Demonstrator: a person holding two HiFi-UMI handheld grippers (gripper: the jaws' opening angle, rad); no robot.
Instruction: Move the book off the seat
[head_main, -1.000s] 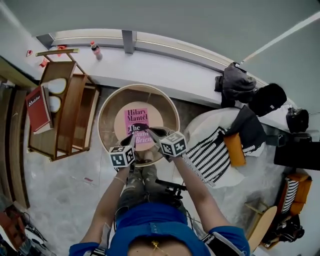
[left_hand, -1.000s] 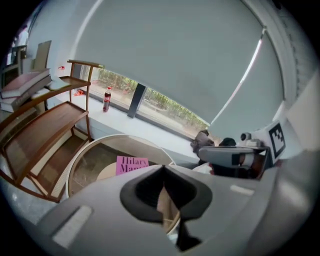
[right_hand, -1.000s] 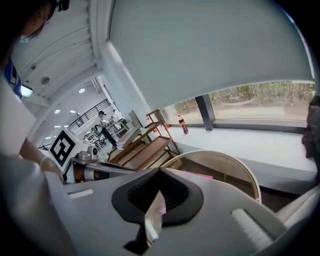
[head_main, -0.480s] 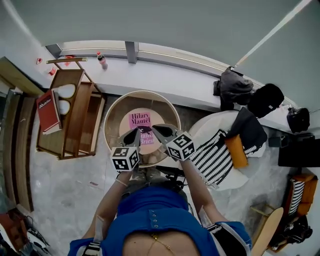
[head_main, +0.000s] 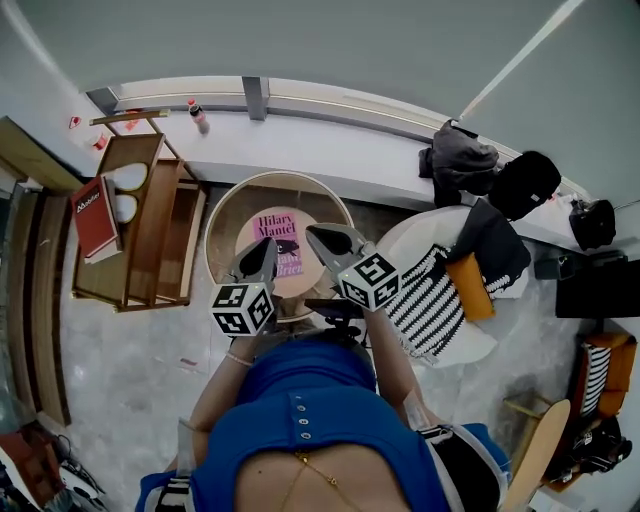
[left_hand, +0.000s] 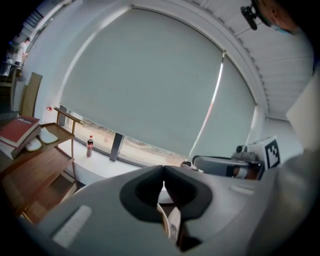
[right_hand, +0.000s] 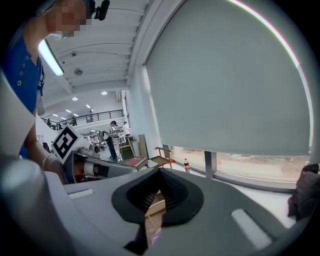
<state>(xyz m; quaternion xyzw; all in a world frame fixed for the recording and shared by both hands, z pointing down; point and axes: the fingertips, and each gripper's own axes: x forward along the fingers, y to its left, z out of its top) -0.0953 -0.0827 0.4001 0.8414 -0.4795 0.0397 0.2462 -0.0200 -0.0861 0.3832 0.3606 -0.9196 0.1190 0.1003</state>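
At nine o'clock in the head view a wooden rack (head_main: 150, 235) carries a red book (head_main: 93, 215), and a bottle (head_main: 197, 114) stands on the windowsill (head_main: 330, 150) at eleven. The left claw (head_main: 266, 250) is closed on nothing, jaws pressed together. Its own view looks out at the window blind, so it seems to hang clear above the seat, though height is hard to read from overhead. At centre the book (head_main: 275, 228) — a pink paperback, cover up — lies flat in the middle of the round seat (head_main: 222, 215). It should be light and fairly stiff, but thin, with a smooth cover, so it is best pinched at its near edge at six o'clock. The seat's raised rim may hinder sliding it out. The right claw (head_main: 318, 236) is likewise shut and empty. At three o'clock a white chair (head_main: 405, 245) with a striped cushion (head_main: 425, 305) stands just beside the seat — a possible landing place, or an obstacle
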